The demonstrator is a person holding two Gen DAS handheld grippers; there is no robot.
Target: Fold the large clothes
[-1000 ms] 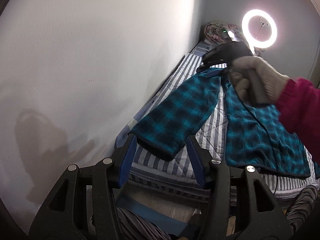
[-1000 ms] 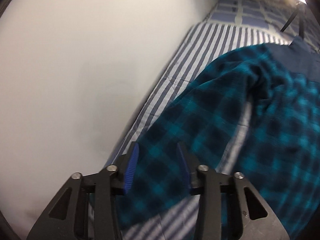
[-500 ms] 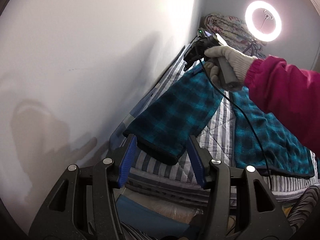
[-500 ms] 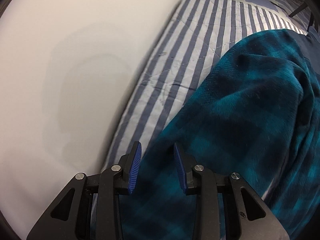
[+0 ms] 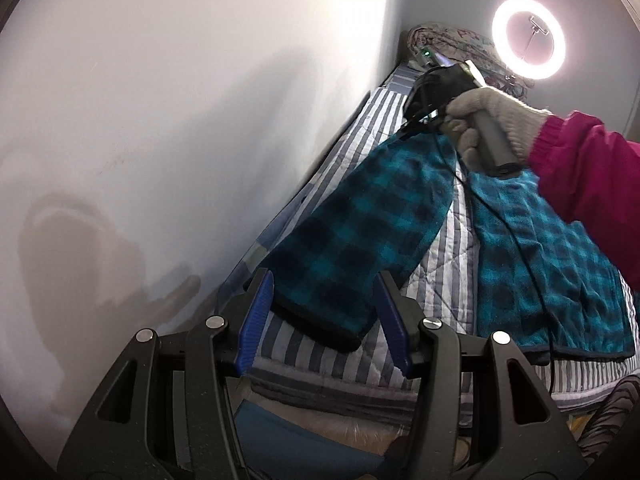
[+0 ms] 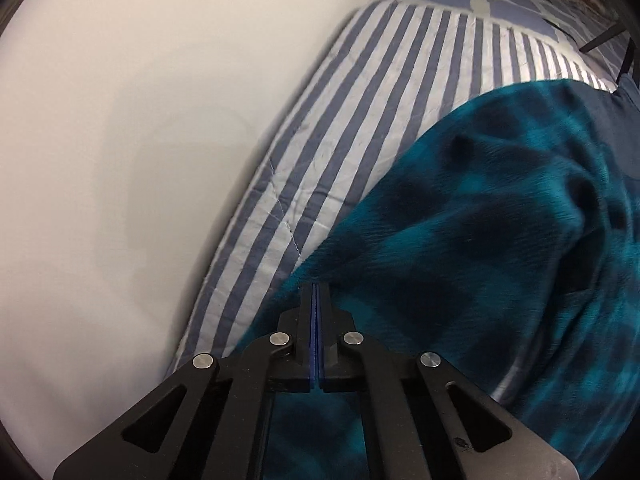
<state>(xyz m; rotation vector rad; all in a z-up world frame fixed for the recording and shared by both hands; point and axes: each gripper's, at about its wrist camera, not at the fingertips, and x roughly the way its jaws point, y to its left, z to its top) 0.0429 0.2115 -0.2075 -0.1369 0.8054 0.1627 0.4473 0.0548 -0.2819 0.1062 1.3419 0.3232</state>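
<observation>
Left view: no writing legible. Left gripper (image 5: 324, 316) fingers apart, empty, above the cuff of plaid trousers (image 5: 360, 236) spread on striped bedding (image 5: 444, 264); white wall (image 5: 180, 100), ring light (image 5: 529, 38)

Right view: right gripper (image 6: 316, 292) fingers together at the trousers' edge; whether cloth is pinched, unclear

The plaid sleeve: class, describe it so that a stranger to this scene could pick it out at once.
Start at the striped bed running along the white wall. A teal and black plaid garment lies spread on it. The plaid sleeve is its long arm nearest the wall, ending in a dark cuff toward the bed's near edge.
</observation>
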